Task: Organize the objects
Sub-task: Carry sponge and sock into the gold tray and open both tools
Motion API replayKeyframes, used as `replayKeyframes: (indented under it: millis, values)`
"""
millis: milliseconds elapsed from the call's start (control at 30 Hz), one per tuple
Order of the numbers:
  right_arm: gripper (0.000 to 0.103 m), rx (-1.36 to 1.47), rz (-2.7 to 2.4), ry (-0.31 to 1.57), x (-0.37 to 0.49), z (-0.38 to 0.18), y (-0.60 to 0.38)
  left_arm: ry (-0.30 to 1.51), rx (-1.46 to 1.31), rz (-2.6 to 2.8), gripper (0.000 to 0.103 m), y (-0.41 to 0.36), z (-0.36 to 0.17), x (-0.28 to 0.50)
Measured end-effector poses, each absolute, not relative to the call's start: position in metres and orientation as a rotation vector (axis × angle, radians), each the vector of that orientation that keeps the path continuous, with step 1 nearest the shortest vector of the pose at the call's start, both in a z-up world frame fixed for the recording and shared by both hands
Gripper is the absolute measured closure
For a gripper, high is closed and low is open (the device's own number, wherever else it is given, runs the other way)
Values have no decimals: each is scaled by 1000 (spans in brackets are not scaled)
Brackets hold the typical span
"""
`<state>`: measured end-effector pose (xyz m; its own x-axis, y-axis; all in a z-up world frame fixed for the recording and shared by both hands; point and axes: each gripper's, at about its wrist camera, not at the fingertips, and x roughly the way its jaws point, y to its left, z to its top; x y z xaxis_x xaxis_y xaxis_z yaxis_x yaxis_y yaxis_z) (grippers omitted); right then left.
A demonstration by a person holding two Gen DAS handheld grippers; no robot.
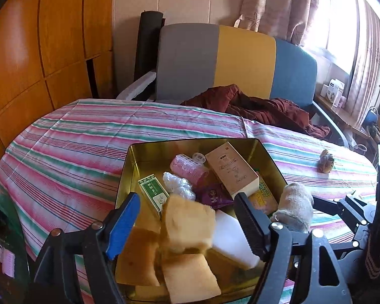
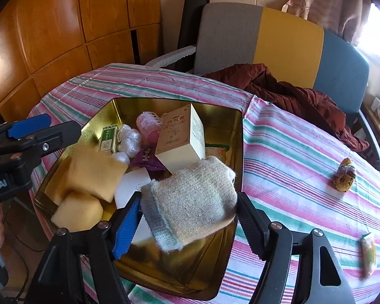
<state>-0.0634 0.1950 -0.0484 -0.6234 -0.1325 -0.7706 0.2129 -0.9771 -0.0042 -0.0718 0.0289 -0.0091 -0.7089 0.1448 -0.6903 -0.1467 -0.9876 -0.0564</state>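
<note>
At the lower left of the left wrist view, the left gripper (image 1: 187,225) is standing wide apart around a yellow sponge (image 1: 187,225) dropping into the gold tin (image 2: 236,136), while the right gripper (image 2: 188,217) at lower centre is pinching a rolled grey sock (image 2: 192,197) above the tin's rim, likely for storing too.

chair (image 1: 240,60) tri-colour, behind table | maroon garment (image 1: 261,109) on seat | wood-panel wall (image 1: 38,38) left
</note>
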Motion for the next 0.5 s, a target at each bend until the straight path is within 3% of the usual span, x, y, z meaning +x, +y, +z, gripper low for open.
replayKeyframes:
  millis: [100, 200, 500]
  values:
    - [27, 1261, -2656, 137, -63, -51, 195, 7, -1117, 2772, 22, 29, -9, -71]
    - [19, 1246, -2646, 128, -61, -50, 193, 9, -1117, 2773, 21, 29, -9, -69]
    - [16, 1206, -2669, 109, -53, -40, 195, 5, -1089, 2791, 21, 27, -2, -57]
